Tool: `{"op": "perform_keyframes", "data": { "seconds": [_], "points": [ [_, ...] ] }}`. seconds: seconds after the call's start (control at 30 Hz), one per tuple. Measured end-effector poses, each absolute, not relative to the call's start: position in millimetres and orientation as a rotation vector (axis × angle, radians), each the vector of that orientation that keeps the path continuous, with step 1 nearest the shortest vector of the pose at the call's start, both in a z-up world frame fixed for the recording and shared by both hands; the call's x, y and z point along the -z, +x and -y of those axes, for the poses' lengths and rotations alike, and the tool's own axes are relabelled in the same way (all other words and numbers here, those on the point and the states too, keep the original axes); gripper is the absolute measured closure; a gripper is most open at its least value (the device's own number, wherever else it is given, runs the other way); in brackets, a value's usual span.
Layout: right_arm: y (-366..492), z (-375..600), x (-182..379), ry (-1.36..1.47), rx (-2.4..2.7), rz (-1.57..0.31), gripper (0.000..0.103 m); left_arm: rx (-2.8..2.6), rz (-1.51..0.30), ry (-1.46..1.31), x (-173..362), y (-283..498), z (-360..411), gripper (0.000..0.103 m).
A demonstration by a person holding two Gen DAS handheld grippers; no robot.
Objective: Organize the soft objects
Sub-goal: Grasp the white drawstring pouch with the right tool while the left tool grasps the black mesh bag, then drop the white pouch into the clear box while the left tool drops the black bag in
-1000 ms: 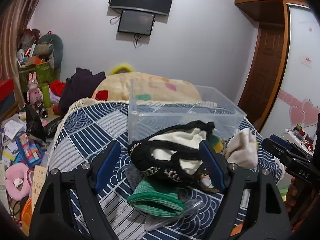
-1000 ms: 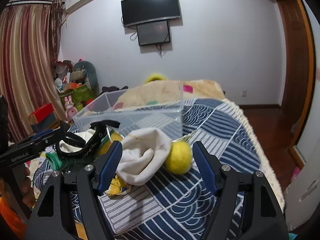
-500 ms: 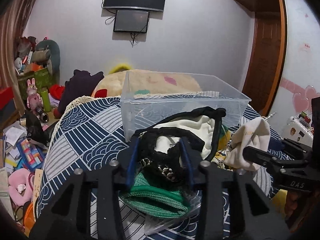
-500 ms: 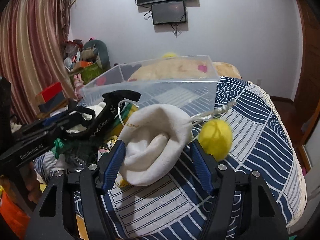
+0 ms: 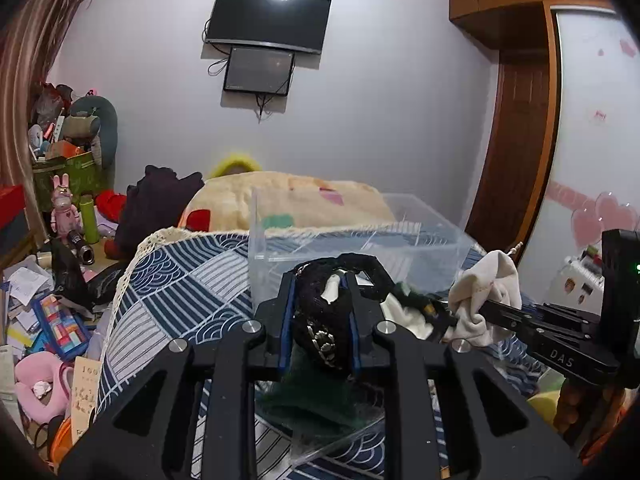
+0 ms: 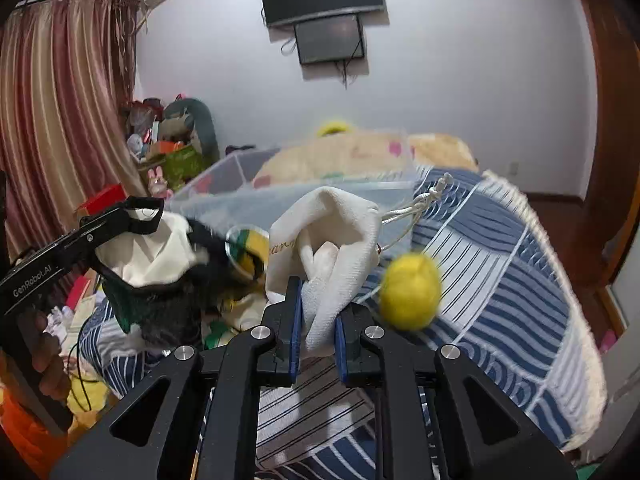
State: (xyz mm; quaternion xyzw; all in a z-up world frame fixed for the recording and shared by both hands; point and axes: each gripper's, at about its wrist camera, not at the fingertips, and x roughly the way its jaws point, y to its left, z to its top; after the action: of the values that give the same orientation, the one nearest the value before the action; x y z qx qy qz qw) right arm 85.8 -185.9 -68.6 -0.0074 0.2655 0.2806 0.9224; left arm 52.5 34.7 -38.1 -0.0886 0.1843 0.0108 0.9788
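Left jaws clamp black lace garment; right jaws clamp white pouch; clear bin beyond.

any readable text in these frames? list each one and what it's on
"DAS": on the right gripper body, left wrist view.
"GenRobot.AI": on the left gripper body, right wrist view.
Gold script on the cream drawstring pouch: partly folded away, unreadable.
Card beside the bed: too small.

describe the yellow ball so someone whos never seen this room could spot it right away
Start at the blue-and-white patterned bedspread, then find the right gripper pinching a cream drawstring pouch. Just right of the pouch sits the fuzzy yellow ball, the only round, bright yellow thing beside it.
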Motion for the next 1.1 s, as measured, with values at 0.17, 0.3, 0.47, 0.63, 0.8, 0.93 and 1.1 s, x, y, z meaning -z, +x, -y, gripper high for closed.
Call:
{"op": "perform_keyframes", "data": {
  "seconds": [0.17,0.3,0.47,0.63,0.8,0.93,1.1],
  "points": [
    [80.0,191.3,48.6,-0.015,-0.564,-0.481,0.091,-0.011,-0.340,-0.191,20.4,59.2,-41.4,0.082],
    [79.5,192.1,34.9,-0.025,-0.553,-0.437,0.091,0.008,-0.325,-0.215,7.1,67.0,-49.5,0.082],
    [87.3,191.8,23.5,-0.019,-0.546,-0.404,0.091,-0.011,-0.300,-0.222,-7.5,77.5,-58.8,0.082],
    [98.0,187.3,11.6,-0.009,-0.551,-0.375,0.091,-0.056,-0.275,-0.246,-13.6,92.1,-71.3,0.082],
    [103.6,177.5,-5.4,-0.028,-0.549,-0.325,0.091,-0.109,-0.277,-0.244,-13.2,113.4,-77.7,0.082],
    [114.5,166.3,-15.5,-0.038,-0.556,-0.300,0.091,-0.130,-0.304,-0.206,-5.1,129.8,-73.3,0.082],
    [136.8,150.5,-4.8,-0.062,-0.563,-0.353,0.091,-0.123,-0.357,-0.159,6.9,149.6,-67.6,0.082]
  ]
}}
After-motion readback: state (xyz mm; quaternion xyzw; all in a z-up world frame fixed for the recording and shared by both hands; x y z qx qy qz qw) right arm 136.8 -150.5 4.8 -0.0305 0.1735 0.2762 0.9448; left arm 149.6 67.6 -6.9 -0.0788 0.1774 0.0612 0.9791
